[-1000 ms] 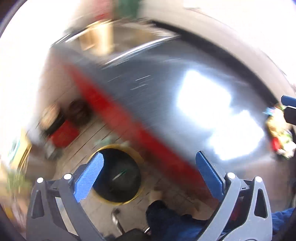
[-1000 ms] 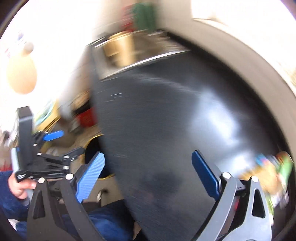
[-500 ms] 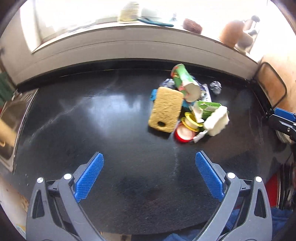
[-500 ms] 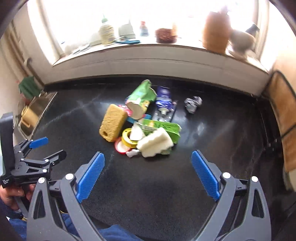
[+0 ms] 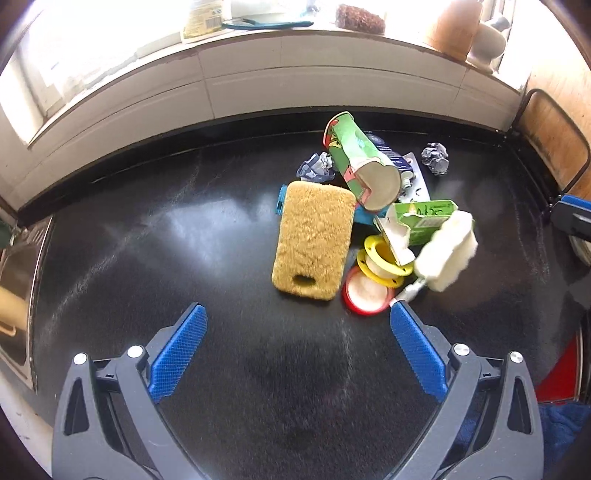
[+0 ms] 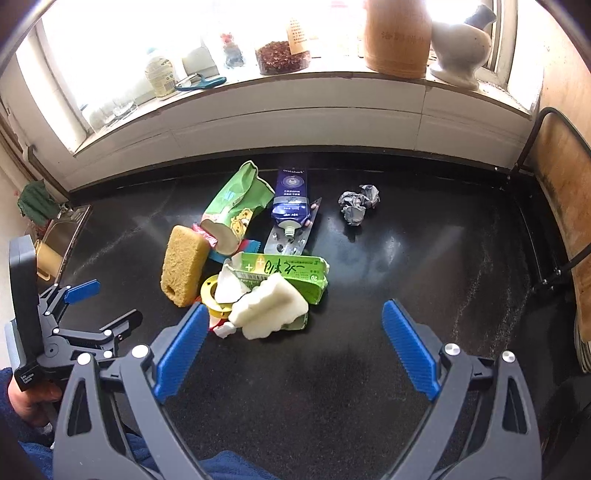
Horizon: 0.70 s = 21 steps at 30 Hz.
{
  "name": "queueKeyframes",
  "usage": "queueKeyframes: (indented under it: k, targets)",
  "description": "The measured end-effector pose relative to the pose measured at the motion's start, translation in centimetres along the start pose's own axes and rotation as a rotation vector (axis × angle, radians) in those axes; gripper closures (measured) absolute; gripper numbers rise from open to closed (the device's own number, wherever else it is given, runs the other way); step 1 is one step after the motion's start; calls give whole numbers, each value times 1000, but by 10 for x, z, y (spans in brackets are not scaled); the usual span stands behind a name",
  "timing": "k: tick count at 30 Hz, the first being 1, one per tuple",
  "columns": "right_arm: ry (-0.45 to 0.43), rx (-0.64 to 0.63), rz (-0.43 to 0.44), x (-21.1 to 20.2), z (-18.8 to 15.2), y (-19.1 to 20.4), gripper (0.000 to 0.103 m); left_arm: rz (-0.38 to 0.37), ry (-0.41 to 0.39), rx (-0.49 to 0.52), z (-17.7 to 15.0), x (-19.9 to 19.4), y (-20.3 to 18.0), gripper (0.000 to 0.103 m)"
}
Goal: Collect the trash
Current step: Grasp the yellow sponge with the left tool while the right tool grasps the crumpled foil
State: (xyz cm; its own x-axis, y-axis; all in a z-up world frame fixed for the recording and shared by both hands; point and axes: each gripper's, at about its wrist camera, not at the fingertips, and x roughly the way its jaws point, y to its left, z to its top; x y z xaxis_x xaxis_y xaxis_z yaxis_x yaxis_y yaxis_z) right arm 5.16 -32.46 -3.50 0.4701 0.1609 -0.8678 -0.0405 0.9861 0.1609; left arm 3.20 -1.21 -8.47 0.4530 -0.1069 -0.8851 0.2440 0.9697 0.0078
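A pile of trash lies on the black counter point(image 5: 184, 240): a yellow sponge point(image 5: 314, 238), a green paper cup point(image 5: 362, 162) on its side, a green carton point(image 5: 424, 221), a white foam piece point(image 5: 447, 254), a yellow tape ring point(image 5: 380, 262), a red lid point(image 5: 365, 291) and crumpled foil point(image 5: 436, 158). The right wrist view shows the sponge point(image 6: 183, 269), cup point(image 6: 236, 210), carton point(image 6: 288, 275), foam point(image 6: 271, 310), a blue tube point(image 6: 291, 201) and the foil point(image 6: 358, 203). My left gripper point(image 5: 295, 354) is open and empty just before the sponge. My right gripper point(image 6: 291, 347) is open and empty just before the foam.
A window sill point(image 6: 295, 81) at the back holds jars, a wooden pot point(image 6: 397, 35) and a white vase point(image 6: 461, 44). A metal sink point(image 5: 18, 280) lies at the counter's left end. A wire rack with a wooden board point(image 6: 554, 206) stands at the right edge.
Both views swung from the floor bin and sink side onto the counter, then closed in on the trash pile. Both grippers stayed open.
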Motion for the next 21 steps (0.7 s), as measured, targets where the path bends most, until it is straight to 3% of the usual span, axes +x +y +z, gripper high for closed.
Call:
queueKeyframes:
  k: [2,8,15,21]
  targets:
    - [6,10,-4,15,9,-5,11,-28,9,18,8,22,-1,6]
    - [43,44,-33,77,43,-28,19,-16,54,34,20,78,2,7]
    - [125,96,-71,170,85,-67,25,-26,64,17,25,111,11,7]
    - [151,87,-121,210,100,-83,35,-29,54,24,30,124,10,24]
